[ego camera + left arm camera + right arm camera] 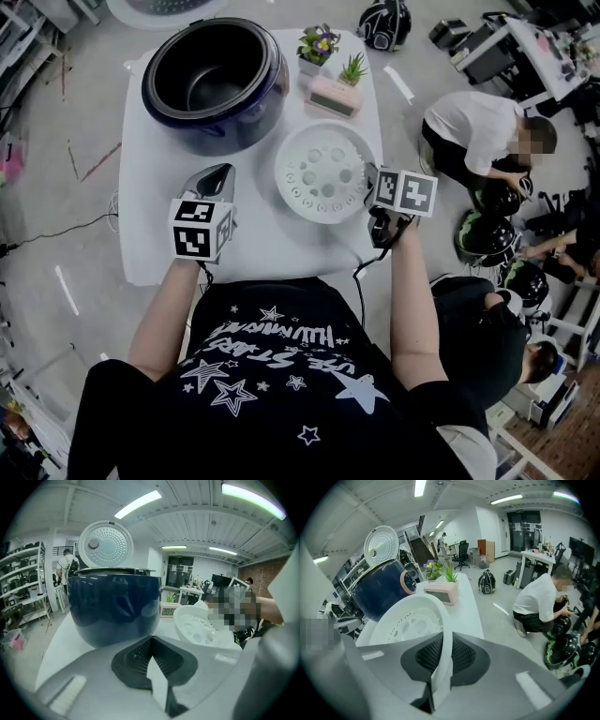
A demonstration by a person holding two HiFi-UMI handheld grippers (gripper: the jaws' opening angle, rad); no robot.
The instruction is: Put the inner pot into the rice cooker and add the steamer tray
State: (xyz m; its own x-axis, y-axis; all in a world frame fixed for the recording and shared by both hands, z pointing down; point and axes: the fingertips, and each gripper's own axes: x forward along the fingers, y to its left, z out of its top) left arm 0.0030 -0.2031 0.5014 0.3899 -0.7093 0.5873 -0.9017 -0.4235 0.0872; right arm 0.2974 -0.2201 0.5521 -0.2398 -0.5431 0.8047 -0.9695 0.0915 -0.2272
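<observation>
**Head view:** The inner pot [208, 89] appears already seated in the dark-blue rice cooker [239, 133] at the upper left of the white table [155, 244]. The perforated steamer tray [323, 173] lies mid-frame, outside the cooker. The right claw [369, 187] meets the tray's right rim. The left claw [222, 172] hangs just off the tray's lower left.

**Left gripper view:** The left claw is pressed together on nothing and points at the cooker. The cooker's raised lid [105, 545] shows whole here, while the head view catches only its edge.

**Right gripper view:** The right claw pinches the tray's rim, a grip the head view only hints at. By these frames, what remains is carrying the tray across into the pot.
</observation>
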